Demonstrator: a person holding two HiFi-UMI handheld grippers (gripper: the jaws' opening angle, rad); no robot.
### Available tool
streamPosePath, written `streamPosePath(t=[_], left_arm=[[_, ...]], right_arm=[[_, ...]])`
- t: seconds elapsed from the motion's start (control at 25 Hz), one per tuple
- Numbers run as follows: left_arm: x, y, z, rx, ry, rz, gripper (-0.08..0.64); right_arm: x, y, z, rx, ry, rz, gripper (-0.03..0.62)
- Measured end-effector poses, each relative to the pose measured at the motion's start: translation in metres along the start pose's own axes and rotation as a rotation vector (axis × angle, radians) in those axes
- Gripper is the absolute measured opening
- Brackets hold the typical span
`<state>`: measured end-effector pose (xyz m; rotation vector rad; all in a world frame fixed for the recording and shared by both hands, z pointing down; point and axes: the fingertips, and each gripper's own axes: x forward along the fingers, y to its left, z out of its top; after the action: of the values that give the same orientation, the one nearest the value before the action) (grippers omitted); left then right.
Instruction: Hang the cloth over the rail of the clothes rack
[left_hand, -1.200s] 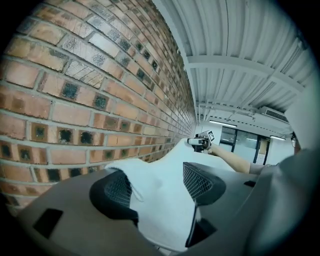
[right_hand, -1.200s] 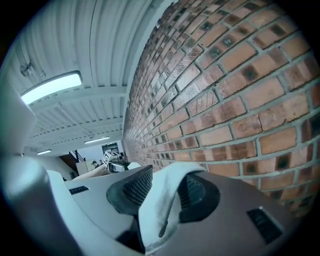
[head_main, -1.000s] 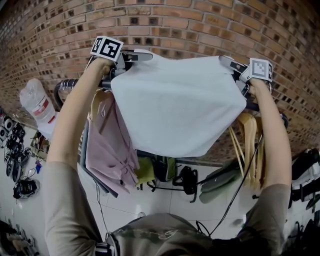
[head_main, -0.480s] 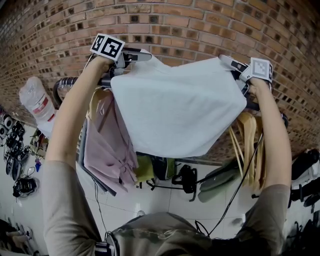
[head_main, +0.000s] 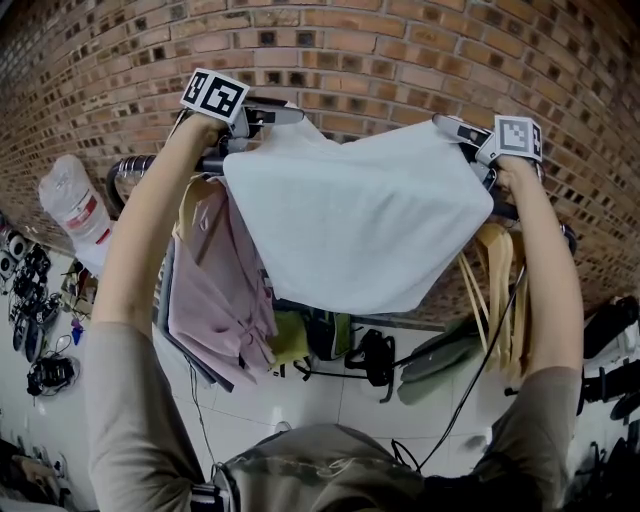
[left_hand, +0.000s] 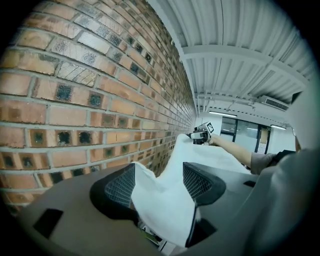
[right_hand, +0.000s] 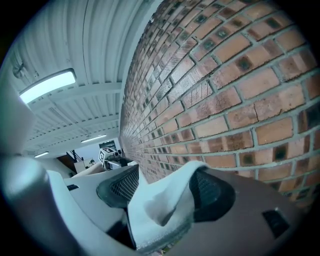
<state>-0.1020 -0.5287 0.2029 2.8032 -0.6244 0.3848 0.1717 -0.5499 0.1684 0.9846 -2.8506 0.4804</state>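
A white cloth (head_main: 355, 225) hangs spread in front of the dark rail (head_main: 135, 168) of the clothes rack, its top edge sagging between my two grippers. My left gripper (head_main: 285, 110) is at the cloth's upper left corner. In the left gripper view its jaws (left_hand: 160, 182) stand wide apart, with the cloth (left_hand: 165, 215) bunched loosely between the pads. My right gripper (head_main: 445, 125) is at the upper right corner. Its jaws (right_hand: 162, 192) have just been opening, and the cloth (right_hand: 152, 212) lies slack between them.
A brick wall (head_main: 380, 60) stands close behind the rail. A pink garment (head_main: 215, 290) hangs at the left and wooden hangers (head_main: 495, 280) at the right. A white wrapped bundle (head_main: 72, 210) sits by the rail's left end. Bags (head_main: 330, 340) lie on the tiled floor below.
The cloth's top edge was taut and straight; it now dips in the middle. The right gripper's fingers have spread at their corner. Both hands have hardly moved.
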Motion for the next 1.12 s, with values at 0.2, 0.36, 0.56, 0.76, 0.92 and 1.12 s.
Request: streamPosePath(t=[0.2, 0.36, 0.56, 0.76, 0.92, 1.12], left_arm=[[0.001, 0.003, -0.001, -0.012, 0.002, 0.013, 0.293], [0.001, 0.004, 0.001, -0.012, 0.002, 0.015, 0.293], [0.005, -0.005, -0.006, 0.001, 0.021, -0.014, 0.293], [0.02, -0.037, -0.037, 0.076, 0.203, -0.141, 0.293], [0.019, -0.036, -0.027, 0.048, 0.141, -0.142, 0.293], [0.016, -0.034, -0.022, 0.034, 0.121, -0.138, 0.293]], right_arm=[[0.006, -0.001, -0.013, 0.048, 0.037, 0.021, 0.302], [0.005, -0.005, -0.01, 0.043, 0.03, 0.005, 0.302], [0.005, -0.004, -0.016, -0.002, 0.056, -0.01, 0.302], [0.008, 0.007, -0.024, 0.002, 0.089, 0.044, 0.302], [0.006, 0.006, -0.02, 0.011, 0.061, 0.043, 0.302], [0.002, 0.016, -0.006, 0.002, -0.003, 0.081, 0.301]])
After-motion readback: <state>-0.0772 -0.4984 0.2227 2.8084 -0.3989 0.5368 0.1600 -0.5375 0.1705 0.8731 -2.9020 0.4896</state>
